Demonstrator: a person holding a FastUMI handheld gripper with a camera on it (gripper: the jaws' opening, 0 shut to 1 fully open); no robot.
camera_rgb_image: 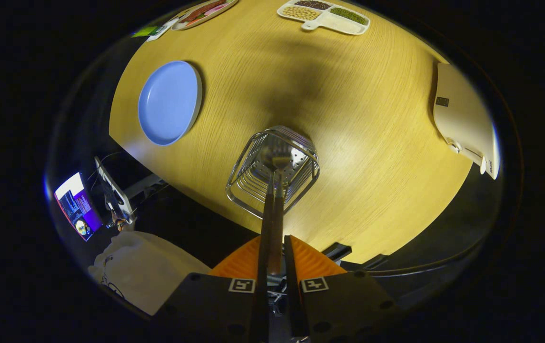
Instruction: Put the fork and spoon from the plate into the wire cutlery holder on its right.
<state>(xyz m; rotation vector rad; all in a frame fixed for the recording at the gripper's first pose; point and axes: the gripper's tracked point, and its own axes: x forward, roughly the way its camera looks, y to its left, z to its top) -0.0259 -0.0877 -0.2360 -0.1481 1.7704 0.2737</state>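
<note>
The tool is seen from above the table, its two fingers drawn in narrow and pressed on the dark handles of two utensils held side by side between them. The handles run straight ahead from the fingers and down into the wire cutlery holder, which stands upright on the wooden table just ahead of the fingertips, near the table's close edge. Inside the holder, a shiny metal head is seen low against the perforated bottom; whether it is the spoon's bowl or the fork's tines cannot be told, and which handle belongs to which utensil cannot be told either. The lower ends of the utensils are inside the wire rim while the handles are gripped above it.

The blue plate lies flat on the table, well apart from the holder, to the holder's left and beyond it. Nothing is seen lying on the plate.

Farther across the table, a white divided tray with compartments of beans and grains is placed beyond the holder. A second dish with reddish food is seen near the table's far left corner. A flat white device is laid at the table's right edge. Off the table, to the left of the fingers, a lit screen and a pale cloth bag are seen.
</note>
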